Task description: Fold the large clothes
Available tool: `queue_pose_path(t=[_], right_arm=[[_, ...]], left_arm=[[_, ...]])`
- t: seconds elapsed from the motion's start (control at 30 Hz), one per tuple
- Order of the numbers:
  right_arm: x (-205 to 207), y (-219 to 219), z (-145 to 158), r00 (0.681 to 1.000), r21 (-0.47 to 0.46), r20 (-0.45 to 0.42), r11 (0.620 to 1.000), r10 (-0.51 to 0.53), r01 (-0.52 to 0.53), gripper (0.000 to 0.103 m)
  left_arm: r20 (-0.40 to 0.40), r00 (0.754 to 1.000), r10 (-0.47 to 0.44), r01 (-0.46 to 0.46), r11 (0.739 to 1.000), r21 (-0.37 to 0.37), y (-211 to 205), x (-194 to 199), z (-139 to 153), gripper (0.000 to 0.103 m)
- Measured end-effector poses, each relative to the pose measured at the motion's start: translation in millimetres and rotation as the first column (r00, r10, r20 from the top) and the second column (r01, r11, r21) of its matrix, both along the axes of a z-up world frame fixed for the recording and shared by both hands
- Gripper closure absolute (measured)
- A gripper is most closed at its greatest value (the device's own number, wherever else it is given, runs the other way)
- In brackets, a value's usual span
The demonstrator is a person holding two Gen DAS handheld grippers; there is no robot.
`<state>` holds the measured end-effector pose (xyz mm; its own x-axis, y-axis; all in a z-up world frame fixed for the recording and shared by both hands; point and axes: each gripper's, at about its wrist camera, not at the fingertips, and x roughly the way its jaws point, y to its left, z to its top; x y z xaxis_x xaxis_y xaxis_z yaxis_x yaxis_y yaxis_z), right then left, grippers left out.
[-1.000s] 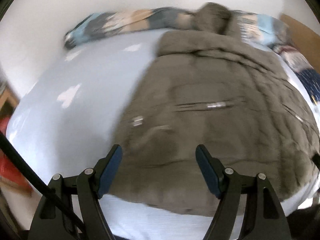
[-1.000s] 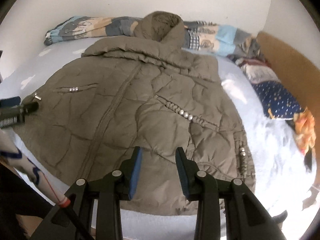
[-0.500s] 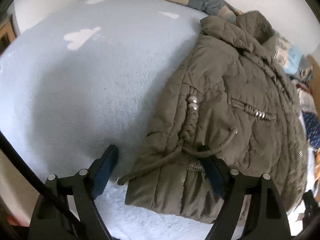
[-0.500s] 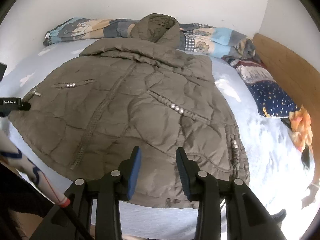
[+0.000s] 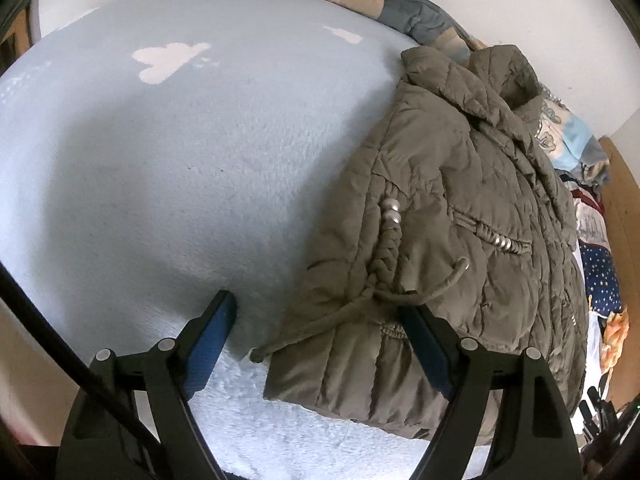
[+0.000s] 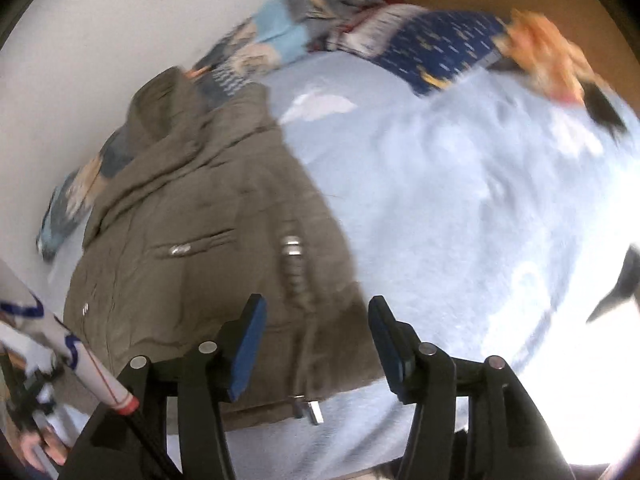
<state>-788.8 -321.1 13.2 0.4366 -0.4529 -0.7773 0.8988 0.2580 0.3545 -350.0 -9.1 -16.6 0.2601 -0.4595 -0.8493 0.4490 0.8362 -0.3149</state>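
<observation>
Facing a puffy olive-brown quilted jacket [image 5: 460, 208], soft and slippery, you pinch its thick hem corners: left gripper [image 5: 320, 320] wide and empty, right gripper [image 6: 316, 332] opening, empty.

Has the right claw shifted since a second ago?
Yes. The right claw went from facing the middle of the coat's hem to its right bottom corner; the coat now sits left in view, blue bedspread filling the right.

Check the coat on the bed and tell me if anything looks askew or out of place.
One thing: the coat's drawstring trails loose off the hem corner onto the blanket, lying between the open fingers of the left claw. Otherwise the coat lies flat; no damage shows.
</observation>
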Motion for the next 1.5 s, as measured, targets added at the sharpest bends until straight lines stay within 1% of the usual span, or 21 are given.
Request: queue_pose_path(t=[0.1, 0.13, 0.23, 0.27, 0.3, 0.37, 0.4, 0.47, 0.67, 0.77, 0.83, 0.87, 0.9, 0.97, 1.03, 1.1, 1.13, 1.23, 1.3, 1.37, 1.5], right_arm=[[-9.7, -6.7, -11.2, 0.997, 0.071, 0.06, 0.997, -0.047, 0.042, 0.034], [-10.7, -9.1, -16.1, 0.996, 0.098, 0.077, 0.994, -0.055, 0.047, 0.034], [-9.0, -14.3, -28.0, 0.992, 0.156, 0.117, 0.987, -0.053, 0.035, 0.034], [-6.5, -15.1, -33.3, 0.989, 0.183, 0.144, 0.983, -0.04, 0.013, 0.037], [-4.0, -15.5, -36.2, 0.988, 0.195, 0.15, 0.981, -0.029, -0.001, 0.052], [-0.7, -15.1, -35.8, 0.99, 0.183, 0.143, 0.983, -0.007, -0.02, 0.071], [1.3, -13.7, -32.2, 0.991, 0.166, 0.135, 0.986, 0.008, -0.031, 0.081], [5.6, -9.6, -23.7, 0.996, 0.122, 0.087, 0.992, 0.027, -0.038, 0.086], [1.3, -5.4, -12.1, 0.999, 0.05, -0.046, 0.998, -0.024, 0.027, 0.088], [-3.4, -9.7, -11.2, 0.997, 0.068, -0.065, 0.997, -0.034, 0.039, 0.087], [-5.3, -11.3, -11.2, 0.992, 0.076, -0.106, 0.994, -0.065, 0.073, 0.074], [-7.6, -10.2, -6.4, 0.986, 0.057, -0.137, 0.993, -0.099, 0.107, 0.058], [-10.9, -8.0, 0.5, 0.979, 0.022, -0.157, 0.99, -0.132, 0.137, 0.053], [-14.7, -2.1, 20.0, 0.969, -0.09, -0.174, 0.982, -0.177, 0.164, 0.053], [-1.6, 5.0, 34.6, 0.983, -0.167, -0.139, 0.981, -0.12, 0.097, 0.053], [22.4, 10.4, 36.6, 0.993, -0.181, -0.114, 0.983, -0.01, -0.011, 0.053], [39.2, 12.1, 34.3, 0.991, -0.175, -0.119, 0.981, 0.06, -0.081, 0.053], [86.6, 20.9, 19.3, 0.962, -0.122, -0.149, 0.961, 0.228, -0.246, 0.053], [111.6, 27.6, 6.6, 0.938, -0.084, -0.189, 0.947, 0.29, -0.309, 0.053], [126.1, 34.3, -6.8, 0.911, -0.041, -0.242, 0.935, 0.333, -0.352, 0.053], [132.1, 39.2, -19.7, 0.888, -0.016, -0.287, 0.925, 0.36, -0.38, 0.052]], left_arm=[[0.039, 0.998, -0.048, 0.047, 0.999, 0.028, -8.5, -7.5, 2.0, 0.045], [0.037, 0.997, -0.065, 0.064, 0.998, 0.02, -10.6, -10.2, 3.4, 0.059], [0.06, 0.993, -0.102, 0.1, 0.994, 0.035, -15.9, -22.1, 7.5, 0.074], [0.059, 0.993, -0.106, 0.104, 0.994, 0.037, -16.2, -24.3, 8.1, 0.075], [0.058, 0.992, -0.111, 0.108, 0.993, 0.038, -16.3, -26.7, 8.5, 0.075], [0.061, 0.99, -0.125, 0.123, 0.992, 0.039, -16.3, -30.3, 9.7, 0.078], [0.063, 0.989, -0.133, 0.13, 0.991, 0.042, -17.3, -32.2, 10.2, 0.078], [0.065, 0.987, -0.148, 0.145, 0.988, 0.046, -17.5, -38.4, 11.8, 0.079], [0.06, 0.979, -0.193, 0.19, 0.98, 0.052, -11.0, -60.3, 12.8, 0.079], [0.119, 0.971, -0.207, 0.199, 0.977, 0.074, -10.3, -66.6, 20.4, 0.077], [0.185, 0.966, -0.179, 0.166, 0.983, 0.081, -7.8, -62.0, 34.4, 0.068], [0.219, 0.962, -0.162, 0.148, 0.986, 0.082, -6.7, -60.3, 41.0, 0.061], [0.266, 0.953, -0.143, 0.125, 0.989, 0.086, -4.8, -60.6, 49.3, 0.061], [0.388, 0.914, -0.114, 0.079, 0.991, 0.105, -5.1, -64.0, 66.8, 0.061], [0.418, 0.894, -0.159, 0.124, 0.986, 0.111, -18.2, -68.1, 75.6, 0.059], [0.411, 0.884, -0.222, 0.187, 0.975, 0.124, -36.3, -76.8, 75.4, 0.057], [0.398, 0.877, -0.267, 0.228, 0.963, 0.144, -47.2, -81.8, 72.1, 0.051], [0.361, 0.86, -0.361, 0.308, 0.931, 0.197, -76.2, -95.4, 53.8, 0.05], [0.281, 0.866, -0.413, 0.351, 0.904, 0.245, -93.2, -97.1, 30.7, 0.049], [0.239, 0.876, -0.419, 0.345, 0.89, 0.297, -98.3, -93.6, 8.6, 0.048], [0.275, 0.852, -0.446, 0.348, 0.874, 0.338, -103.2, -96.7, 1.9, 0.046]])
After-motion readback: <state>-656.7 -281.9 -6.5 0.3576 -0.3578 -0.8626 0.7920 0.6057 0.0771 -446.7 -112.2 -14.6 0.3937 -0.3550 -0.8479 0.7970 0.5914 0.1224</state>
